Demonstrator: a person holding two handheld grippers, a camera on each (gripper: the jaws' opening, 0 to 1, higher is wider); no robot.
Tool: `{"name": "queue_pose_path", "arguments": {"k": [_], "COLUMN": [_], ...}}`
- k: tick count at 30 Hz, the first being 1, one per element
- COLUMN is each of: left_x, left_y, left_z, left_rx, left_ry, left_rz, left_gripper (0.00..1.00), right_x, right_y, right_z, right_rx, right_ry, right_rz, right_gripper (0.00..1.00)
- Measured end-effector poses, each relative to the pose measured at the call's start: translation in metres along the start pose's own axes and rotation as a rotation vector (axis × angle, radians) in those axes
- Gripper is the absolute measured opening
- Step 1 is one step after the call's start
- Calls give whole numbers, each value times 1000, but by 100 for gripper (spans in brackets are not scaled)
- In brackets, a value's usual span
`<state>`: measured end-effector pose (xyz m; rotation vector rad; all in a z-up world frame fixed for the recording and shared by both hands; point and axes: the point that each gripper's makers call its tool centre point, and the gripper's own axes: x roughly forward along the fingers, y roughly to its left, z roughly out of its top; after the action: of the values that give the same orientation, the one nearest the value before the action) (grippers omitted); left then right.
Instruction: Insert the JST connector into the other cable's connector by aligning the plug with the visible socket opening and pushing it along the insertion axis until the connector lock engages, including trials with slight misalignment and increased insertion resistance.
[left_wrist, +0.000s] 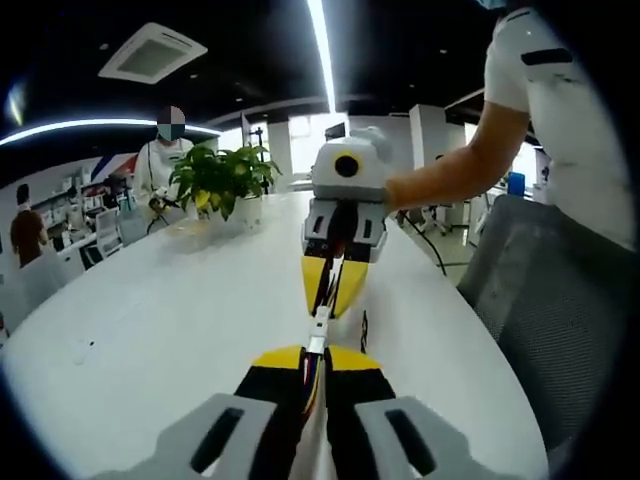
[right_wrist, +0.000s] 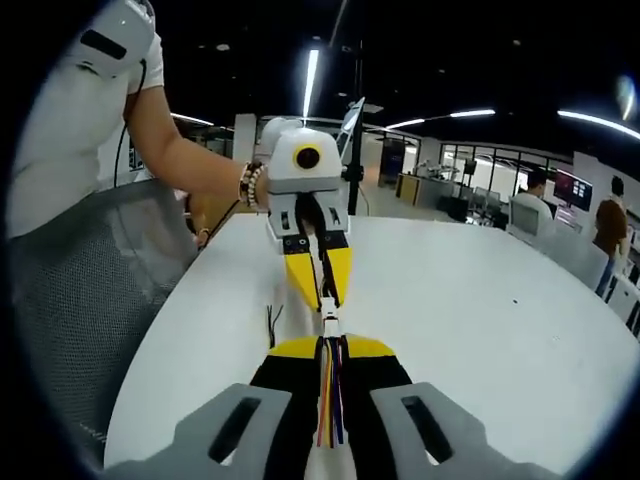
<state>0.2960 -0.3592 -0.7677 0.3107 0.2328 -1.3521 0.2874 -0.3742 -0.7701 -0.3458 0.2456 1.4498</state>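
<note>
Both tongs closed on cable ends, small white plastic JST connector (left_wrist: 318, 329) held between them above the white oval bench (left_wrist: 150, 330).

The left tongs (left_wrist: 313, 372), yellow-tipped over black, are clamped on a bundle of multicoloured wires (left_wrist: 310, 375); the right tongs (right_wrist: 330, 355) likewise grip their own multicoloured wire bundle (right_wrist: 330, 395). The white connector sits at the meeting point, tip to tip with the opposing tongs. Whether the plug is fully seated cannot be told. A green potted plant (left_wrist: 222, 178) stands farther along the bench; a grey mesh chair (left_wrist: 555, 300) is beside it.
</note>
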Motion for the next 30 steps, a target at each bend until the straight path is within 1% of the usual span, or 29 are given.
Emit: {"name": "queue_pose_path", "arguments": {"k": [9,13,15,19,24,25,27,30], "left_x": [1,1,1,0,1,1,2,0], "left_y": [-3,-2,-3,-6,-14,-15,-15,-13], "left_z": [0,2,2,1,0,-2,-2,0], "left_rx": [2,-12,-6,-3,10,19,26,19], "left_ry": [8,-10,-6,1,11,29,34,20], "left_rz": [-2,-3,-3,-16,-52,-54,-54,-48], "left_gripper": [1,1,1,1,1,1,1,1], "right_x": [0,1,1,3,7,8,7,6], "right_y": [1,2,2,5,12,12,12,9], "right_z": [0,-1,-1,-1,0,-2,-3,-1], "right_rx": [2,-3,-7,-19,-49,-55,-61,-58], "right_ry": [1,9,8,16,27,40,42,30], "right_rz": [0,3,1,15,45,45,46,39], "right_gripper": [4,4,4,4,4,4,3,3]}}
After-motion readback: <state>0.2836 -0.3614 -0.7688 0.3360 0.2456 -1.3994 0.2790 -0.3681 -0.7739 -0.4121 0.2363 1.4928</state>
